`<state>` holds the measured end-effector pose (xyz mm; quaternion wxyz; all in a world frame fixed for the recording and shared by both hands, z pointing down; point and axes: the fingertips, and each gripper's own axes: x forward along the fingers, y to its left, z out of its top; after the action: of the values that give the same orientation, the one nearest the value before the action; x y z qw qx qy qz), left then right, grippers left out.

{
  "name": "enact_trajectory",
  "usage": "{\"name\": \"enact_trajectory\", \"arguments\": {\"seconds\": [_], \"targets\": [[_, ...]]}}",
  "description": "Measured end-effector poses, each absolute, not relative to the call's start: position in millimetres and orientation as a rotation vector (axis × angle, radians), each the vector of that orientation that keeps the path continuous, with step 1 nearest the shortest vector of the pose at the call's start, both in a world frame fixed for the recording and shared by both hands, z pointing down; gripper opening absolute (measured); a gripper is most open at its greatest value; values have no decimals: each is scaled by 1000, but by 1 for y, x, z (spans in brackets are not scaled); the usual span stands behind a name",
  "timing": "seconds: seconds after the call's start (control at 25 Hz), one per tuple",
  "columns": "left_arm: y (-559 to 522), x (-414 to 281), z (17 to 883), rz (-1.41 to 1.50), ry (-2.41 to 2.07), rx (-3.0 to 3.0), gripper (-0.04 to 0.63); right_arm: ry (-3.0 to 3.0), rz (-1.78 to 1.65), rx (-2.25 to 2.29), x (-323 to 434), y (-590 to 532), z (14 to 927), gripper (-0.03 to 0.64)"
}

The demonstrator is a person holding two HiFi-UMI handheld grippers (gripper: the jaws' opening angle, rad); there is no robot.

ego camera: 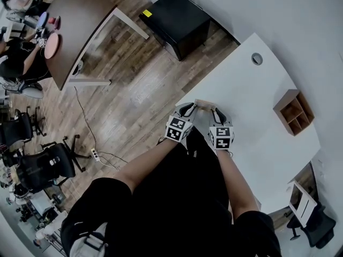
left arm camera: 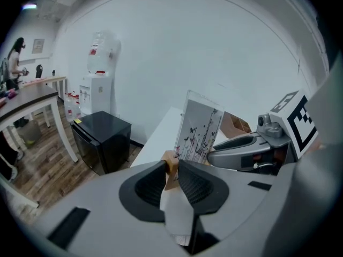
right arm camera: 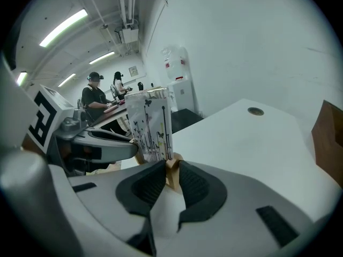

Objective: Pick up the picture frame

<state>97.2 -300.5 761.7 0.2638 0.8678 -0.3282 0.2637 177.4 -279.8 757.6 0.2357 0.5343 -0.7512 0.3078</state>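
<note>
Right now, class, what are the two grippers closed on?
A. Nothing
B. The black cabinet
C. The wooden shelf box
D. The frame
D: in each gripper view the jaws press on the frame at its wooden base, the left gripper at one end and the right gripper at the other.

No legible text; red label (left arm camera: pixel 99 72) on the water dispenser (left arm camera: pixel 95 95) — too small to read.
</note>
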Motion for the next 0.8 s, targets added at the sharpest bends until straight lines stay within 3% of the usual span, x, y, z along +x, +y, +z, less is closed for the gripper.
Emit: {"name": "enact_trajectory", "arguments": {"seconds": [0.8], "targets": [[-225,59,644,545,-889,2443,74,-2102,647,1712,141,-204,634,84]]}}
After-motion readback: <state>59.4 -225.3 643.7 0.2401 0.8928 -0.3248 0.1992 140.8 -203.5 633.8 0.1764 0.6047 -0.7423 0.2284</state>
